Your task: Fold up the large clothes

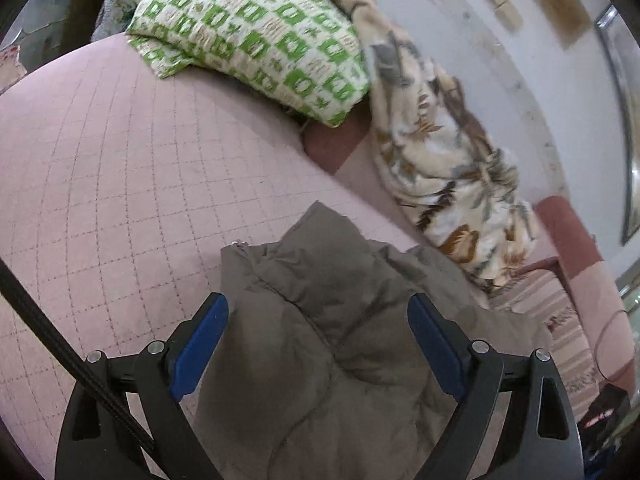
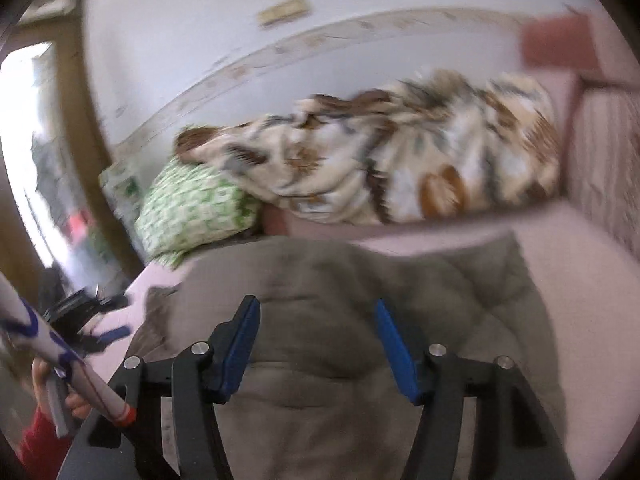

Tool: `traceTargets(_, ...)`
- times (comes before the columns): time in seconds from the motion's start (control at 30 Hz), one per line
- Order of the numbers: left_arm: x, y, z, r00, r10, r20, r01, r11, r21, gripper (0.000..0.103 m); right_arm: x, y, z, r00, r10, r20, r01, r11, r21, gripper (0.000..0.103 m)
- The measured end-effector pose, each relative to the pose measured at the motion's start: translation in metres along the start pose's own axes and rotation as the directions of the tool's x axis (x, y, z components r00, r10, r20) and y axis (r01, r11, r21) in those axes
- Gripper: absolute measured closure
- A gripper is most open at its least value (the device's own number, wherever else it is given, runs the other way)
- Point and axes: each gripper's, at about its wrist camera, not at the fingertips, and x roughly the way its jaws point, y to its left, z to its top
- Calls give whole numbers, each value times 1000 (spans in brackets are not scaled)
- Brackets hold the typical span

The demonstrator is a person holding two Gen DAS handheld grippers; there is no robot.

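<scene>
A grey-brown quilted puffer jacket [image 1: 332, 340] lies on the pink quilted bed cover [image 1: 120, 168]. My left gripper [image 1: 318, 308] is open, its blue-padded jaws wide apart over the jacket's upper edge, holding nothing. In the right wrist view the same jacket [image 2: 340, 320] lies spread below my right gripper [image 2: 316, 312], which is open and empty above the jacket's middle. The left gripper also shows in the right wrist view [image 2: 100, 328], at the jacket's left edge. The right wrist view is blurred.
A green-and-white patterned pillow [image 1: 248, 36] lies at the bed's head, also in the right wrist view [image 2: 192, 208]. A cream and brown floral blanket [image 1: 436, 160] is bunched along the wall [image 2: 400, 160]. A striped rug [image 1: 568, 332] lies beside the bed.
</scene>
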Motion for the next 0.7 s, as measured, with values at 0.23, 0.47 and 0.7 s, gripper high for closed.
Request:
traceTargets(0.23,-2,-1,1,999,46,19,-46,999,-3,13,130,7,-2,955,-215,-205,204,976,-74,37)
traceTargets(0.47,-14,6,8,993,109,45,-109,994,-8,13,236,-47,13,855,-402,-327,416,909,-27,38)
traceTargets(0.7,-34,10,10,985,151,81,-149,988,-28,13,236,-40,19,830,-438,-344,435,896,-92,36)
